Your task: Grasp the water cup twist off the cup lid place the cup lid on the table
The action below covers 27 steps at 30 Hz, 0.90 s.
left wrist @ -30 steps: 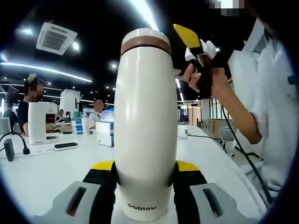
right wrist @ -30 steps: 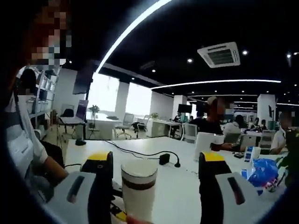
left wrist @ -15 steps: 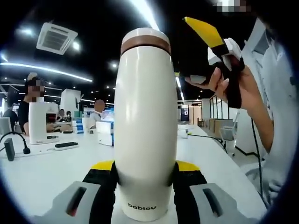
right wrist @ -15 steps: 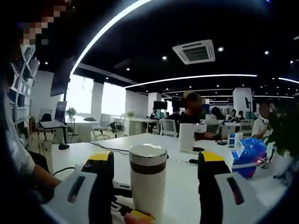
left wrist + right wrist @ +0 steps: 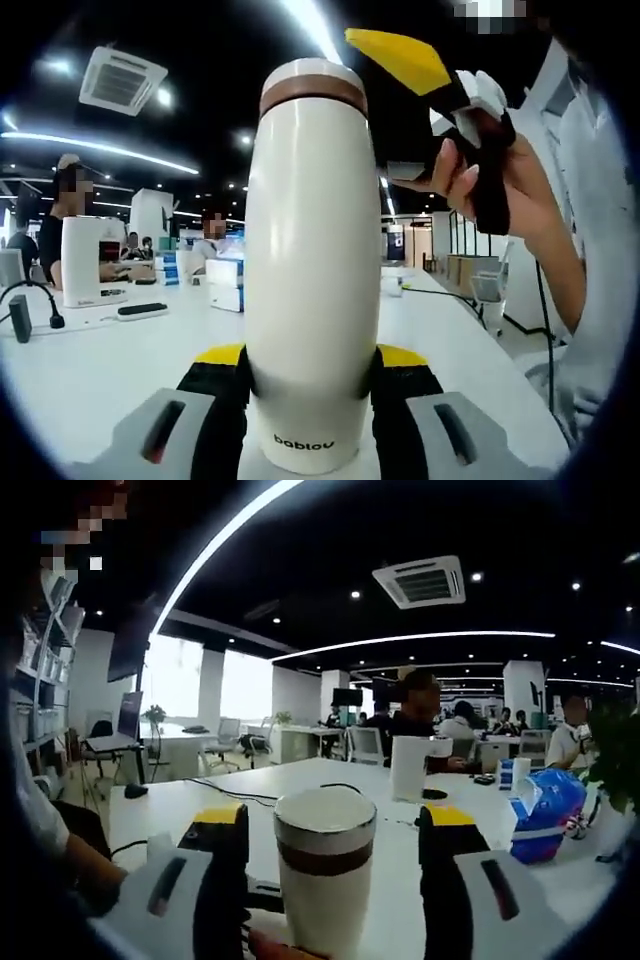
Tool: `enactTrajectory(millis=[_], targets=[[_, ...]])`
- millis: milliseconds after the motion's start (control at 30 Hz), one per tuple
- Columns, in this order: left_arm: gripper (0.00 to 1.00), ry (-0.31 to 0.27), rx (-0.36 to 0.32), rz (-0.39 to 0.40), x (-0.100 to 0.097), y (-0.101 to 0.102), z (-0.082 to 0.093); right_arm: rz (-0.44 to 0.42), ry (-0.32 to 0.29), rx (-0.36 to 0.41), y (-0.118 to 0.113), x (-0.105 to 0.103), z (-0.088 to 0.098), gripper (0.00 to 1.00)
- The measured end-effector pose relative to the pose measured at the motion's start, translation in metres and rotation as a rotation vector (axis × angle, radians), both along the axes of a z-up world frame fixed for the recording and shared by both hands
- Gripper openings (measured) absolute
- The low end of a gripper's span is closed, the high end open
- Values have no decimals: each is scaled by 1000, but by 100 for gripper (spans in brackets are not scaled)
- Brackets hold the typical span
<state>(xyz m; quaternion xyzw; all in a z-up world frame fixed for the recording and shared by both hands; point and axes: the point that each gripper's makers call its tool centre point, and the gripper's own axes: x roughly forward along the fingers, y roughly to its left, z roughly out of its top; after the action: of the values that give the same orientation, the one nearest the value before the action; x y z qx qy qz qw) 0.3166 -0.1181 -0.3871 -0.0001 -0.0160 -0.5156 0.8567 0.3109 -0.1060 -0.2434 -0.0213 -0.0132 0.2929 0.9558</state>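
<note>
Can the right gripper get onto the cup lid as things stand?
Probably yes. The right gripper is open, with the cup lid between its jaws and nothing in the gap; the left gripper grips the water cup low down.

Open office: white desks, black ceiling with strip lights.

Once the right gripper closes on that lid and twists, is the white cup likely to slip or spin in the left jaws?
Possibly: the water cup looks smooth, glossy and rounded, so it may spin. The left gripper clamps only its lower body, so the tall cup might lean. It looks rigid.
</note>
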Motion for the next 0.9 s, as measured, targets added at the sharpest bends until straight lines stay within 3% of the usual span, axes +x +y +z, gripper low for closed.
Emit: enactTrajectory(millis=[467,667,900], targets=[[49,-10,8,-3,1,-1,0,18,53,8,11,11,-4,49],[49,-10,7,-4,0,-2,0,36,58,-4,8,11,-3,48],[49,-7,4,-13,-2,-4,0,148,67,-14,10,9,-4,48]])
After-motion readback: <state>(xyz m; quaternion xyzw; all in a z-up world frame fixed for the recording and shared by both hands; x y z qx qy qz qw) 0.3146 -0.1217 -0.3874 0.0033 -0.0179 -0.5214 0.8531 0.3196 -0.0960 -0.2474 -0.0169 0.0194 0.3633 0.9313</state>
